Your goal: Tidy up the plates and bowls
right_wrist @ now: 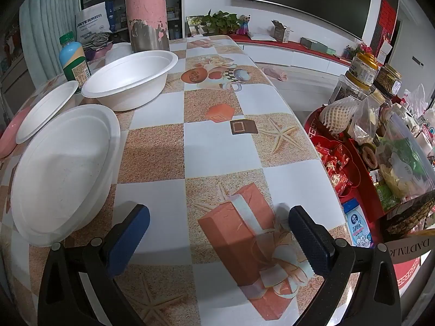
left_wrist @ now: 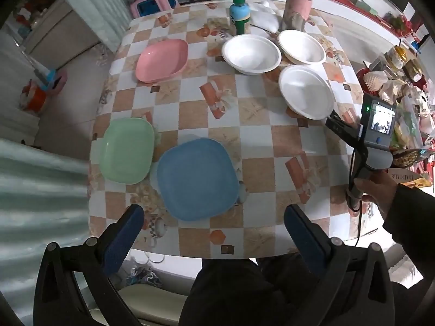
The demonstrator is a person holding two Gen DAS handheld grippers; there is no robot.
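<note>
Three square plates lie on the checked tablecloth (left_wrist: 255, 141) in the left wrist view: a blue plate (left_wrist: 197, 178) nearest, a green plate (left_wrist: 126, 150) to its left, and a pink plate (left_wrist: 162, 60) farther back. Three white foam bowls (left_wrist: 251, 53) (left_wrist: 302, 46) (left_wrist: 307, 95) stand apart at the back right. My left gripper (left_wrist: 214, 216) hangs open high over the blue plate's near edge, holding nothing. My right gripper (right_wrist: 219, 214) is open and empty above bare cloth, just right of the nearest white bowl (right_wrist: 62, 174). The other two bowls (right_wrist: 46, 111) (right_wrist: 130, 78) stand beyond it.
A tall pink and steel flask (right_wrist: 146, 11) and a green-capped bottle (right_wrist: 73, 59) stand at the table's far end beside a white bag (left_wrist: 265, 17). Red baskets of snacks and jars (right_wrist: 375, 141) crowd the floor along the table's right edge. A hand (left_wrist: 380, 190) holds the right gripper's handle.
</note>
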